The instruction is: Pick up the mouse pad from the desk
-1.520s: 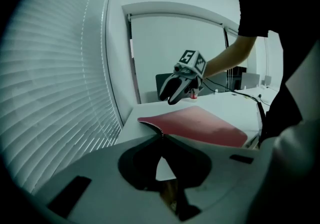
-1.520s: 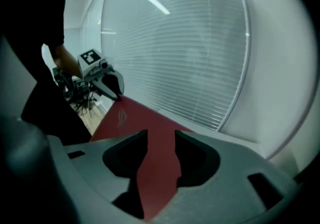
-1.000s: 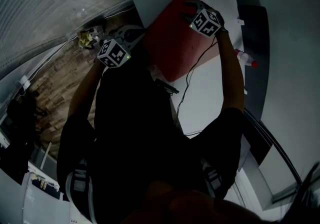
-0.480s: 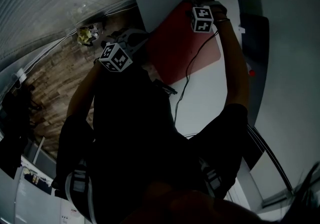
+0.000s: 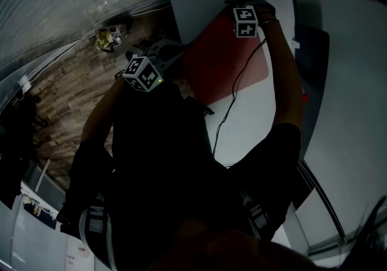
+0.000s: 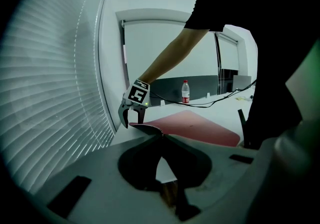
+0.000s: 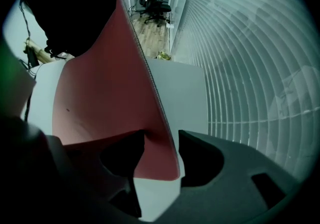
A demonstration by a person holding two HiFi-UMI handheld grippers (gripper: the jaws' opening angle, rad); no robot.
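Observation:
The red mouse pad (image 5: 224, 58) lies on the white desk (image 5: 254, 118), with its left edge lifted off the surface. My left gripper (image 5: 175, 64) is shut on that raised edge at the near side, where its tips (image 6: 161, 137) pinch the pad (image 6: 200, 125). My right gripper (image 5: 242, 2) points down at the pad's far corner. In the left gripper view the right gripper (image 6: 133, 120) straddles that corner. Its jaws (image 7: 162, 140) stand wide, with the pad's corner (image 7: 105, 93) between them and a gap at either pad.
A water bottle (image 6: 185, 92) with a red cap stands at the desk's far side beside a dark panel (image 5: 311, 58). A black cable (image 5: 233, 91) trails across the desk over the pad. Window blinds (image 6: 55, 83) run along the desk's left. Wooden floor (image 5: 66, 94) lies beyond.
My right gripper has rolled and dropped from over the pad to its far corner, jaws spreading wider. The left gripper has kept its hold and place.

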